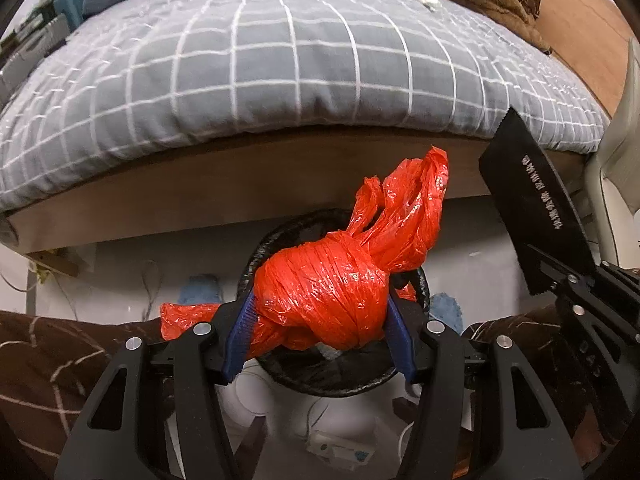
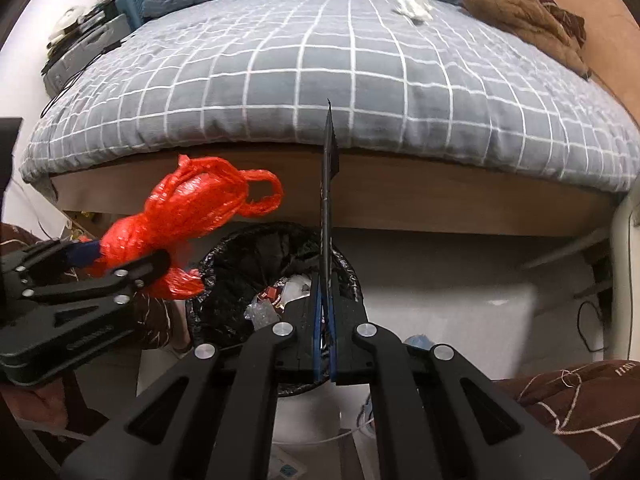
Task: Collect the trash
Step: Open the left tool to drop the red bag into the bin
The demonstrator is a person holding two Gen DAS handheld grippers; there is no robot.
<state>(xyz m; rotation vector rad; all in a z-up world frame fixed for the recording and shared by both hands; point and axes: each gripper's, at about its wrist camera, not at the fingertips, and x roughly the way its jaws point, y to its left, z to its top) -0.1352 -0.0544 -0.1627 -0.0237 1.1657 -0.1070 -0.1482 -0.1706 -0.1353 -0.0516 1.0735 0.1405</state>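
My left gripper (image 1: 320, 312) is shut on a knotted red plastic bag (image 1: 332, 284), its blue pads pressing both sides of the knot. The bag hangs over a round bin lined with black plastic (image 1: 412, 376). In the right wrist view the same red bag (image 2: 180, 220) sits at the left, beside the bin (image 2: 240, 256), which holds several scraps. My right gripper (image 2: 326, 300) is shut on a flat black wrapper (image 2: 329, 200), seen edge-on and standing up over the bin. That black wrapper (image 1: 536, 200), with white print and a serrated edge, shows at the right of the left wrist view.
A bed with a grey checked cover (image 2: 320, 80) fills the background, its wooden frame (image 2: 400, 196) just behind the bin. White crumpled tissue (image 2: 412, 2) and a brown garment (image 2: 520, 12) lie at the far side. The person's brown patterned trouser legs (image 1: 48, 368) flank the bin.
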